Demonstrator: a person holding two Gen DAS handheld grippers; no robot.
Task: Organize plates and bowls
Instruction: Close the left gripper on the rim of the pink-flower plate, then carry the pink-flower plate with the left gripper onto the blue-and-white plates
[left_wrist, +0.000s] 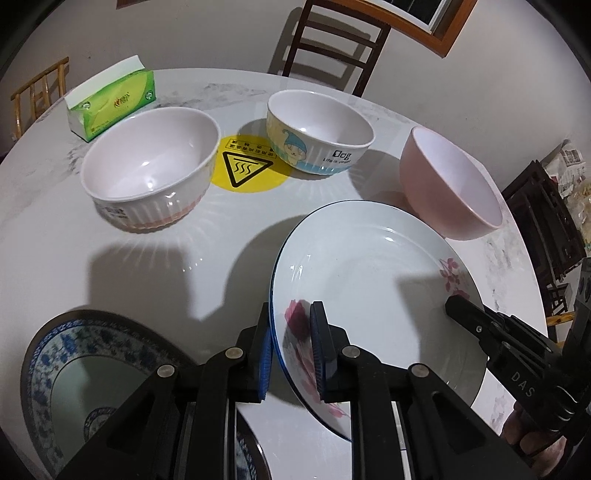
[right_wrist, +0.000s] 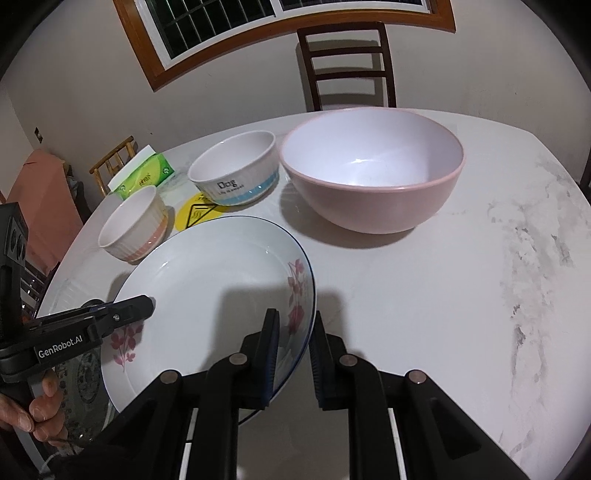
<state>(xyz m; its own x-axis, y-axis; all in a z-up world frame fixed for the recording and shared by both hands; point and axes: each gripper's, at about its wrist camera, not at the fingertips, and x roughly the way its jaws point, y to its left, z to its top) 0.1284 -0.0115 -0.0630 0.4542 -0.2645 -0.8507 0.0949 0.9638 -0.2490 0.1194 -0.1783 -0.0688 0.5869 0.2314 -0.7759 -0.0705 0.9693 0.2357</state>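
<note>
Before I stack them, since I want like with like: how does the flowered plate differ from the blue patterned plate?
The flowered plate is white with pink blossoms and a thin blue rim line; the blue patterned plate has a dense blue-and-white border. The flowered plate is clamped at opposite rims by the left gripper and right gripper and sits tilted; the blue patterned plate has no gripper on it. Both are round and empty.

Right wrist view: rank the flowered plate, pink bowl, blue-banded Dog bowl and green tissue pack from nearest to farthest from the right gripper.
1. Flowered plate: its rim is clamped in the right gripper.
2. Pink bowl: ahead, slightly right.
3. Dog bowl: farther back, left of the pink bowl.
4. Green tissue pack: far left, near the table's back edge.
</note>
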